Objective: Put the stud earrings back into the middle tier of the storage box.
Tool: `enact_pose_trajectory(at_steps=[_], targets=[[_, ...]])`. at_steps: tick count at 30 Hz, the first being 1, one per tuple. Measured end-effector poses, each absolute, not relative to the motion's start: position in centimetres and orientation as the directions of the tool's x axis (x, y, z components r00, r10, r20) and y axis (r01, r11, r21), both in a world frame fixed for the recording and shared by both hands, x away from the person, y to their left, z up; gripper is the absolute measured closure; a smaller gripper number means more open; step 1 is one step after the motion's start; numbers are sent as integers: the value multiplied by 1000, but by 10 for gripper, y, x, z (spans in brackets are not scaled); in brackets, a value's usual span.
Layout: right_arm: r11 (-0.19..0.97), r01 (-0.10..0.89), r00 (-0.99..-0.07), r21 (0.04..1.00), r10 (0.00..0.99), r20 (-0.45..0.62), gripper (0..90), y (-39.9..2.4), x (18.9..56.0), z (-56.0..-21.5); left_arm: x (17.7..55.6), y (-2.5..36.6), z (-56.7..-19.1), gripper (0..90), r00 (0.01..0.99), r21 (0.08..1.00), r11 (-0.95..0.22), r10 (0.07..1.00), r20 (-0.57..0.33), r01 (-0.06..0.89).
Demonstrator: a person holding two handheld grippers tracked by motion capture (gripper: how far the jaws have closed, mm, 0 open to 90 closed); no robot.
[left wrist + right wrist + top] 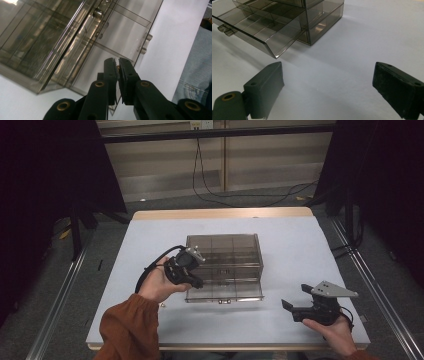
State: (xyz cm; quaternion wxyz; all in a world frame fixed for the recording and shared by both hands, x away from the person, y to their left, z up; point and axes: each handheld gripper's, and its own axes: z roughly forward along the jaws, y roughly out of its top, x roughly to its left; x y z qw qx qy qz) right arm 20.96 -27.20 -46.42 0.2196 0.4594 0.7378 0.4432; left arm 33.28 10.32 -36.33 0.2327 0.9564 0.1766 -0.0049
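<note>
A smoky clear drawer cabinet (pixel 225 251) stands mid-table, its bottom drawer (pixel 227 291) pulled out toward me. My left gripper (pixel 197 283) hangs over the drawer's left front corner, tilted down to the right. In the left gripper view its jaws (pixel 118 60) are pressed together above the open drawer (pixel 120 32), with a tiny brass-coloured piece (pixel 117 67) pinched between the pads. My right gripper (pixel 296 296) rests at the front right of the table, open, pointing left toward the cabinet. Nothing lies between its jaws (pixel 328 69), and the drawer (pixel 262 32) sits ahead of them.
The table (pixel 300 245) has a pale grey top. A small speck (pixel 162 305) lies on it near my left wrist. The drawer's handle (pixel 225 301) sticks out toward the front edge. Cables trail on the floor beyond the table.
</note>
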Motion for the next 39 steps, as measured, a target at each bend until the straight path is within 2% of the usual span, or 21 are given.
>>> enact_pose_trajectory(at_steps=[21,31,39], targets=[[188,483,-488,855,869,84,93,-272,209,-464,344,45,-384,851,954,360,-884,284,-93,298],[187,489,-491,852,866,92,94,-271,209,-464,348,35,-398,850,958,319,-903,271,-97,288],[192,488,-495,851,864,89,93,-272,210,-464,348,33,-401,844,955,321,-899,279,-103,298]])
